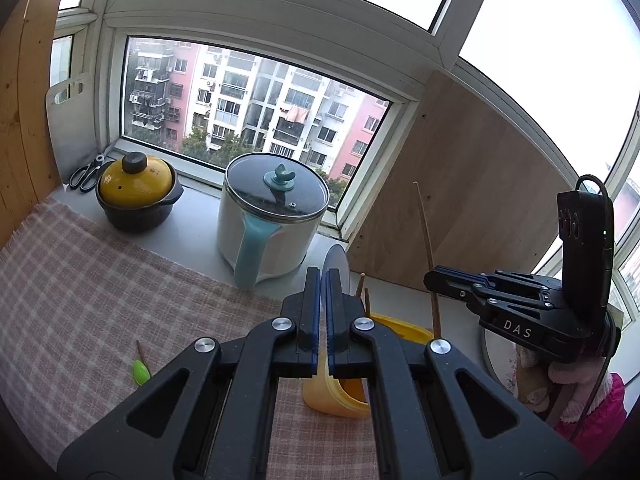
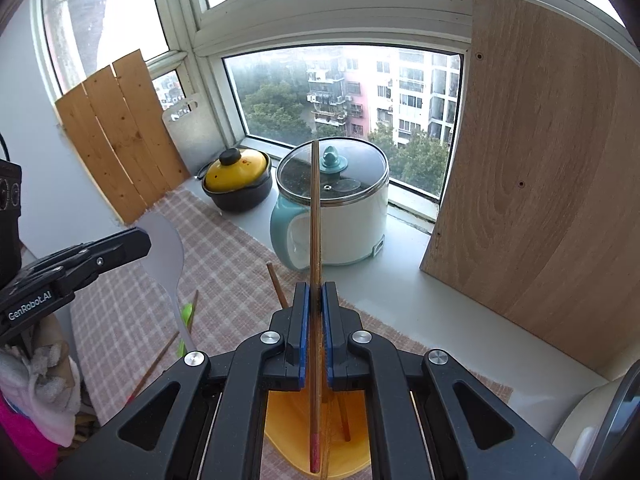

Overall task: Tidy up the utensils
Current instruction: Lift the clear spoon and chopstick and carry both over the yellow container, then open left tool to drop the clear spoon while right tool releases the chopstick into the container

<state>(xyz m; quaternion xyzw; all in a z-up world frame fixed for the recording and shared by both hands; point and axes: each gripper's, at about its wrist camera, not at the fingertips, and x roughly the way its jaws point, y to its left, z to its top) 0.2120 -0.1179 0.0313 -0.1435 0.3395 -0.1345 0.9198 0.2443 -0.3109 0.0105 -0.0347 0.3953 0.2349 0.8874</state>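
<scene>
My left gripper [image 1: 322, 276] is shut on a grey-white rice paddle [image 1: 336, 266]; its broad blade shows in the right wrist view [image 2: 164, 248]. My right gripper [image 2: 315, 292] is shut on a long wooden chopstick [image 2: 315, 216], held upright over a yellow utensil holder [image 2: 340, 460] on the checked cloth. The holder [image 1: 340, 396] has wooden sticks [image 1: 362, 286] in it. The right gripper [image 1: 448, 278] stands right of the holder with the chopstick [image 1: 426, 236]. A green-tipped utensil [image 1: 140, 372] lies on the cloth.
A white and teal electric pot [image 1: 272, 216] and a yellow-lidded clay pot [image 1: 136, 192] stand by the window. Scissors [image 1: 86, 174] lie behind the clay pot. A wooden board [image 2: 540, 184] leans at the right. More chopsticks [image 2: 160, 356] lie on the cloth [image 1: 80, 288].
</scene>
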